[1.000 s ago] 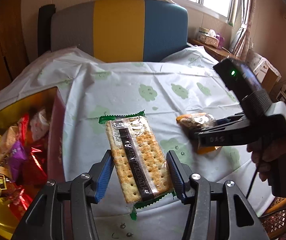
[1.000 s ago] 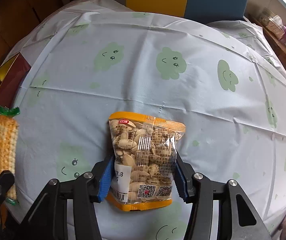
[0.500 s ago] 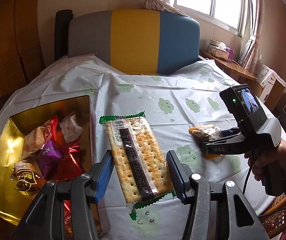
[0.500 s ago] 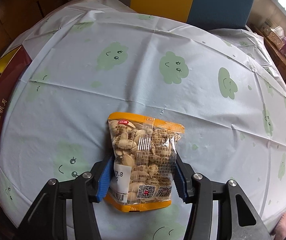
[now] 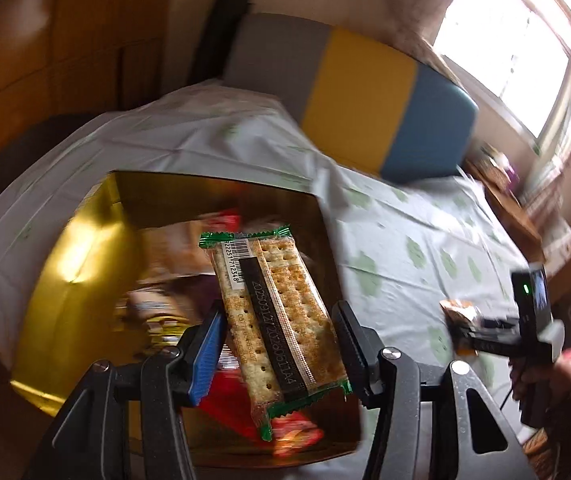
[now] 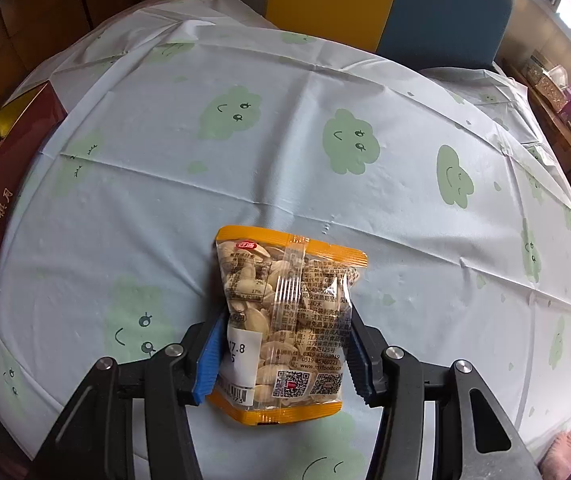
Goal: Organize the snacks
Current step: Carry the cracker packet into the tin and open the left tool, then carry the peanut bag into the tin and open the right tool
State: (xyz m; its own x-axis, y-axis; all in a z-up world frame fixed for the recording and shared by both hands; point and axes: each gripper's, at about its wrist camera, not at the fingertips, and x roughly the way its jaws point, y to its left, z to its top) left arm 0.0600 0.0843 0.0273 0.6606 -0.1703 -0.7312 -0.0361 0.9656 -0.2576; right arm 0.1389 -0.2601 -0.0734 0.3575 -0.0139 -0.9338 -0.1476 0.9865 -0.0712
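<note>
Left gripper [image 5: 279,354] angled downward, jaws clamped on a cracker packet [image 5: 275,314], right gripper [image 6: 283,350] pointed steeply down, jaws closed on a nut bag [image 6: 285,320], gripped by a hand [image 5: 557,376]

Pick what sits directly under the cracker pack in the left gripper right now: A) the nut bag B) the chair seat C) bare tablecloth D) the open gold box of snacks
D: in the left wrist view the cracker pack, clamped in the left gripper, hangs over the gold box.
</note>
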